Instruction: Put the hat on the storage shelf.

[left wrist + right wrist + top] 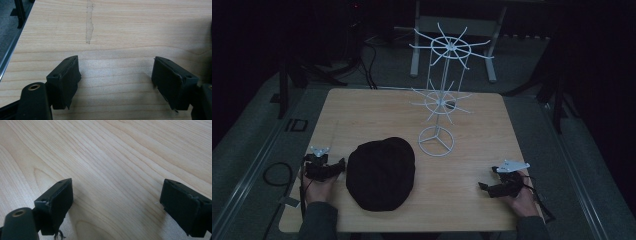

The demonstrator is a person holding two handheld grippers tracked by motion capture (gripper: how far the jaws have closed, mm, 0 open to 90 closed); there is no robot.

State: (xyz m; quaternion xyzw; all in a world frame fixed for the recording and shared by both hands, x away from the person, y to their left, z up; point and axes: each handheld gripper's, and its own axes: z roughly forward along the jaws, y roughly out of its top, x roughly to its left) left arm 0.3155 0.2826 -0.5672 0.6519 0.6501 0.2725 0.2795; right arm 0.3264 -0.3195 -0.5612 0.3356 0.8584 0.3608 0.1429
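Cap (381,173) lies flat, long axis front-to-back; L gripper (343,165) & R gripper (482,186) both spread, empty.

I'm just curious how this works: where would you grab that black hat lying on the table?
Probably at the black hat's left edge, coming from the side with the left gripper, whose open jaws sit right beside it. The hat lies flat and soft, so its thin rim should pinch easily.

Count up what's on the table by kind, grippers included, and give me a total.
Black hat: 1
White wire display rack: 1
Grippers: 2, the left gripper and the right gripper, both open with bare wooden table between the jaws
Total: 4
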